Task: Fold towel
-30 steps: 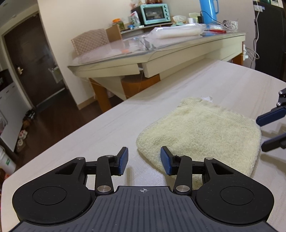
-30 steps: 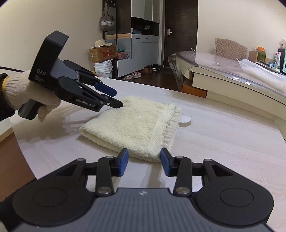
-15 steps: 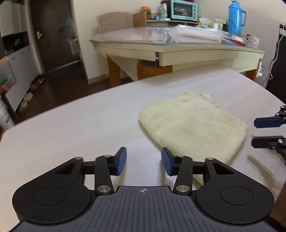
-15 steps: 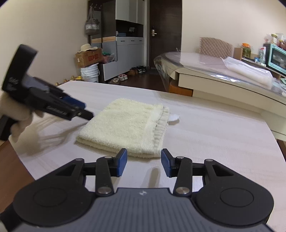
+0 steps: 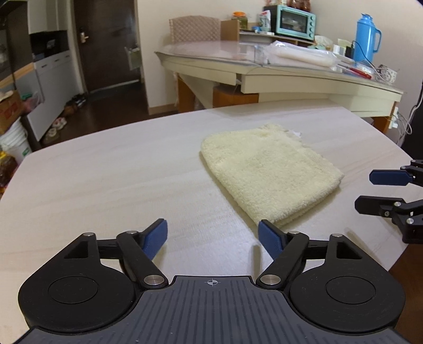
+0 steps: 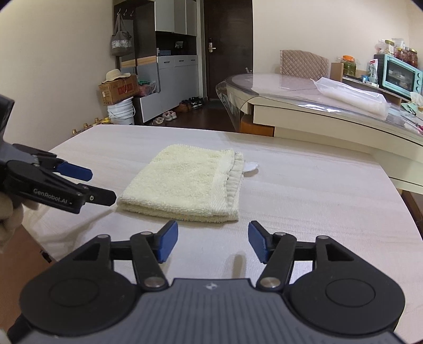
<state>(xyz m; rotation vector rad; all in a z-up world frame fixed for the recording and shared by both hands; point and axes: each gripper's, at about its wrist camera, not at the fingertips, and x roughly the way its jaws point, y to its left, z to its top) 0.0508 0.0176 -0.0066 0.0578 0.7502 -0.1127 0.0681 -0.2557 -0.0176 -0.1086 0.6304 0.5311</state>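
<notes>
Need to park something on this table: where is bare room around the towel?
Bare table runs from the towel's fringed edge to the far rim, and between towel and right claw. It is tightest where the open left claw hovers beside the towel.

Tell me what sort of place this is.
Most likely a home's dining area: a toaster oven and thermos by a dining table, shoes near the door.
</notes>
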